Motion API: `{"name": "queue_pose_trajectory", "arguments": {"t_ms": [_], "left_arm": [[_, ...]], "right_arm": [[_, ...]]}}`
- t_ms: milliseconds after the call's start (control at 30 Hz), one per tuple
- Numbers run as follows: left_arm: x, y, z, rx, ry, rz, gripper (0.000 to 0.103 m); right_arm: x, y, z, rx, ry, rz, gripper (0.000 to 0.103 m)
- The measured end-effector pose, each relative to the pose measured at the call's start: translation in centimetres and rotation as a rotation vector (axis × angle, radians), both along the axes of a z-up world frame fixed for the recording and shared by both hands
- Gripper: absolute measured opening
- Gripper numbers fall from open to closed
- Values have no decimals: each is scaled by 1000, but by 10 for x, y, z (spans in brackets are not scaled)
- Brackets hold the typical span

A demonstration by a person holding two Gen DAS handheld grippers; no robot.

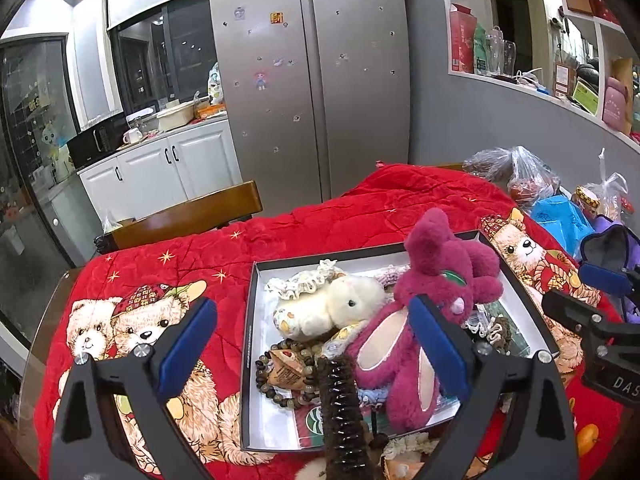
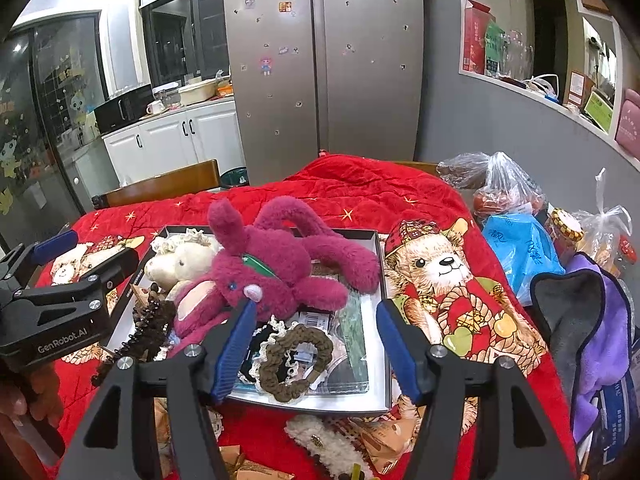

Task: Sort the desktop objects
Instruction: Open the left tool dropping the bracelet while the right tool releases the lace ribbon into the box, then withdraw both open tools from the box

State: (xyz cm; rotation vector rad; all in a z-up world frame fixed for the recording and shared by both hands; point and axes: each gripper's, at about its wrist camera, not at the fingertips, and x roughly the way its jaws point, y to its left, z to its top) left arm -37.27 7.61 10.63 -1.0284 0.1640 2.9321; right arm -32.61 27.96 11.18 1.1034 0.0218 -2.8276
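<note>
A shallow black-rimmed box (image 1: 249, 360) lies on the red teddy-bear blanket (image 1: 168, 280). A magenta plush rabbit (image 1: 440, 280) sprawls across it beside a cream plush (image 1: 340, 304), a bead bracelet (image 1: 264, 376) and a dark brown spiral hair clip (image 1: 340, 408). My left gripper (image 1: 316, 340) stands wide open over the box's near part, gripping nothing. In the right wrist view the rabbit (image 2: 280, 272) lies just beyond my right gripper (image 2: 316, 352), which is open above a brown scrunchie (image 2: 296, 360) in the box (image 2: 382, 264); its pads touch nothing. The left gripper (image 2: 88, 254) shows at the left edge.
Clear plastic bags (image 2: 504, 184), a blue bag (image 2: 520, 248), a jar (image 2: 564, 228) and a purple cloth (image 2: 600, 340) crowd the table's right side. A fluffy cream clip (image 2: 328, 444) and a snack packet (image 2: 384, 436) lie on the blanket before the box. A wooden chair (image 1: 192, 212) stands behind.
</note>
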Motion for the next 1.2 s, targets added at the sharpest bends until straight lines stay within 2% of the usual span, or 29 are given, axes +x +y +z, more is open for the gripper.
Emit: {"name": "queue_pose_trajectory", "arguments": {"t_ms": [100,200,267,367,500,600,700,867,933,1033,1100,1200], "left_arm": [[2,0,1,5,0,-5,98],[4,1,4,4,6,-8,98],[8,0,9,9,13,-11,98],[21,-4,24,32,38,-19,98],[46,-15,50,94,62,-25,98],[86,-25,73,140,120,-20,98],[124,-31,90,131,177,-2,100],[196,-39,110,134,235,32,102],[222,-37,111,106,242,32,103],[252,-29,108,79,229,14,103],[274,-27,93,95,238,6,103],[292,-27,56,112,181,20,103]], "right_arm": [[-1,-2,0,24,2,-6,74],[0,-3,3,23,12,5,75],[4,-2,8,-20,30,45,75],[12,-2,19,-71,68,76,81],[28,-3,39,-65,117,91,82],[47,2,59,-95,152,79,83],[72,4,72,-126,188,70,85],[136,4,69,-138,247,63,95],[160,2,65,-132,257,54,103],[197,-3,60,-97,287,24,103],[221,-6,55,-78,304,12,103],[253,-16,44,-28,337,-3,103]]}}
